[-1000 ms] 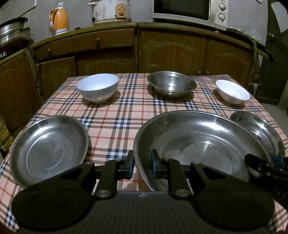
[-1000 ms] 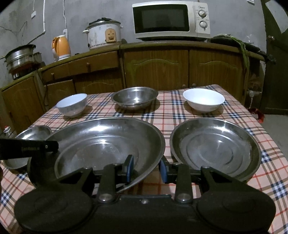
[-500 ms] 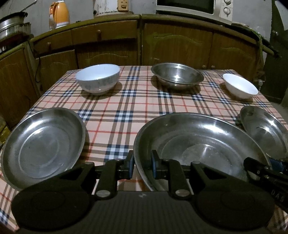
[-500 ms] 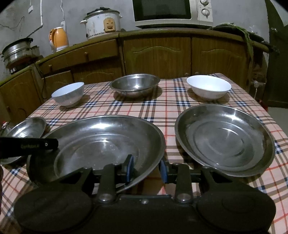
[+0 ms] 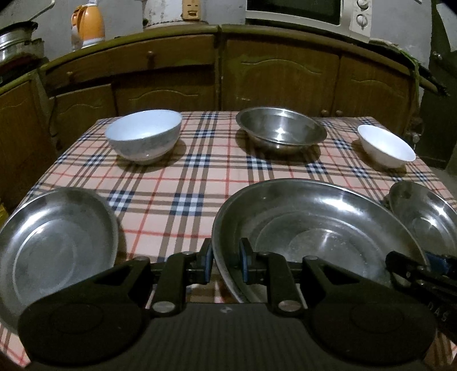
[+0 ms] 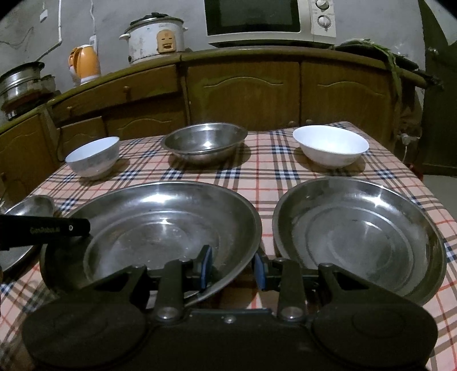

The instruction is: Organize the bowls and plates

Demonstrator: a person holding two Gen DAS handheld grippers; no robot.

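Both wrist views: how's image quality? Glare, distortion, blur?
Left wrist: dim and yellowish; fisheye bows the cabinets; a soft glint in the large steel plate; the side plate smears at the left edge. Right wrist: same dimness and dark corners; streak highlights on the right plate; bowls sharp.

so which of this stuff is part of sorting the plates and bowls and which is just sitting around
Job: large steel plate, held by both tongs; two smaller steel plates; steel bowl; two white bowls.

Lying about: microwave, rice cooker, orange kettle.
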